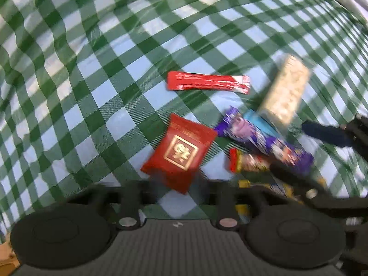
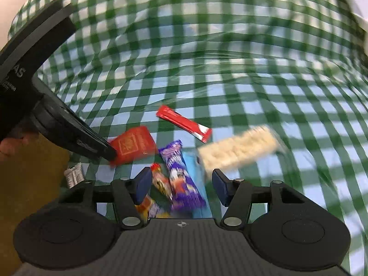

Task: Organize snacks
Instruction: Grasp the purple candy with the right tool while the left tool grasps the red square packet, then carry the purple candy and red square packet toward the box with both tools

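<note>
A rumpled green-and-white checked tablecloth (image 1: pixel 92 69) under clear plastic covers the table.

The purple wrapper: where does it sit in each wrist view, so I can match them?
Left wrist: purple wrapper lies right of centre, running diagonally, with the square red packet to its left.
Right wrist: purple wrapper is low at centre, pointing away from the camera.
Shared landmark: the long red stick beyond it in both.
</note>
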The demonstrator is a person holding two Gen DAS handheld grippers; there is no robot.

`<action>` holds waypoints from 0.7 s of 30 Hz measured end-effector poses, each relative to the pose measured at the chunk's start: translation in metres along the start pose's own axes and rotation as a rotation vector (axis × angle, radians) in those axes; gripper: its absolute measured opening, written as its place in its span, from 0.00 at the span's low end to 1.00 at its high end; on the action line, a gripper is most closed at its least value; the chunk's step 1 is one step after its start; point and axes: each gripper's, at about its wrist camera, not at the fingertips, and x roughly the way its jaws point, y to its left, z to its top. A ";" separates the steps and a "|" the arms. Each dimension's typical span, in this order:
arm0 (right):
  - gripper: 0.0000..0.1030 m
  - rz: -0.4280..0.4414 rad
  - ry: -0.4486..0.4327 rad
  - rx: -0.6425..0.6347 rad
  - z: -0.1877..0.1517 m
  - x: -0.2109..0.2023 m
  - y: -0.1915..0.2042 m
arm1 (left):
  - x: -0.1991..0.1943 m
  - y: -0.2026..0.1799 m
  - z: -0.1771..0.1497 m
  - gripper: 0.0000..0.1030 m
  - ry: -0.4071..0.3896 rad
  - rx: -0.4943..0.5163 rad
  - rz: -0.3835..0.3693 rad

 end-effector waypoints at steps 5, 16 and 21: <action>0.41 -0.026 0.070 -0.063 0.000 0.035 -0.001 | 0.025 0.001 0.014 0.77 0.011 -0.044 0.016; 0.16 -0.038 -0.027 0.043 -0.012 -0.032 -0.016 | -0.045 0.000 -0.017 0.41 -0.117 -0.131 -0.027; 0.16 -0.010 -0.085 0.128 -0.024 -0.087 -0.020 | -0.124 -0.016 -0.072 0.42 -0.231 -0.183 -0.064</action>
